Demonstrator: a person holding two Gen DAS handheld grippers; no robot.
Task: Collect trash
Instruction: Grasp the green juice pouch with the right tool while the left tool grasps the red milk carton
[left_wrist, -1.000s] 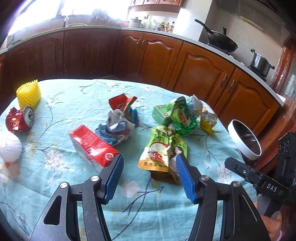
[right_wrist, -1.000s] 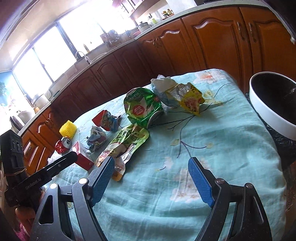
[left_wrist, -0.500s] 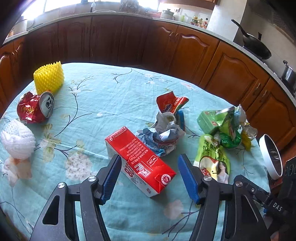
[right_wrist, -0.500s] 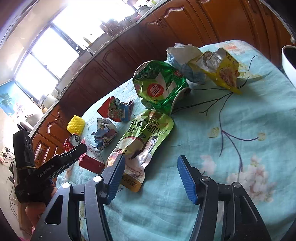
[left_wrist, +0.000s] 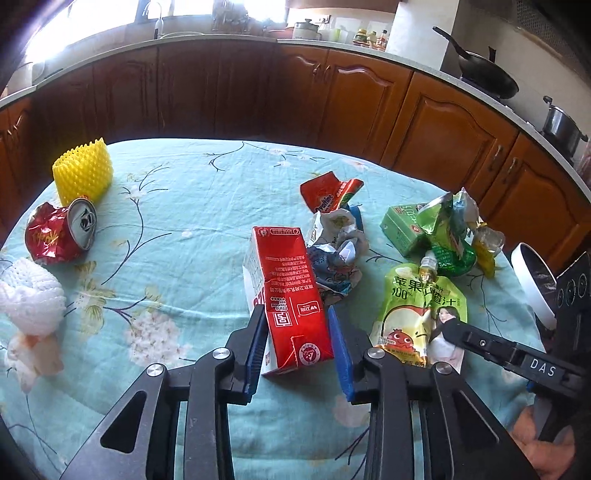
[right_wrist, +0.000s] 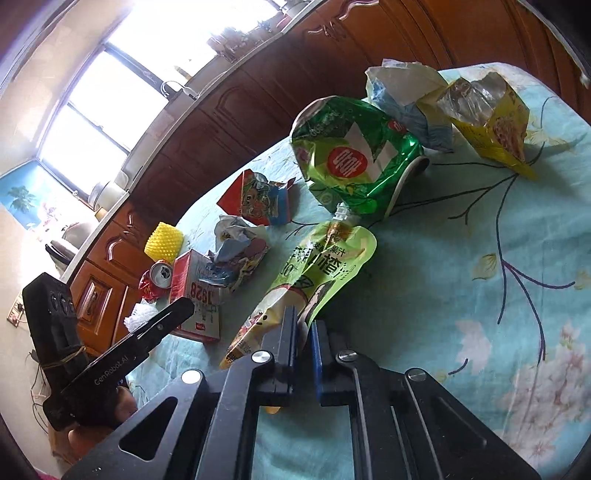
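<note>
A red milk carton (left_wrist: 291, 295) lies on the teal flowered tablecloth (left_wrist: 184, 221). My left gripper (left_wrist: 295, 314) straddles its near end, jaws closing, and both blue pads touch the carton's sides. A green juice pouch (right_wrist: 325, 266) with a spout lies flat to the right of the carton. My right gripper (right_wrist: 303, 319) is shut on the pouch's bottom edge. In the left wrist view the pouch (left_wrist: 421, 310) shows with the right gripper's black body over its lower corner. The carton (right_wrist: 195, 295) also appears in the right wrist view, behind the left gripper's finger.
More trash is spread over the table: a crushed red can (left_wrist: 61, 236), a yellow foam net (left_wrist: 83, 173), a white foam net (left_wrist: 29, 295), crumpled wrappers (left_wrist: 336, 251), a green bag (right_wrist: 351, 158) and a yellow bag (right_wrist: 491, 122). A white-rimmed bin (left_wrist: 532, 288) stands off the right edge.
The left jaws narrowed onto the red carton, which now lies in line with the fingers. The right gripper moved in over the juice pouch and closed on its bottom edge.
</note>
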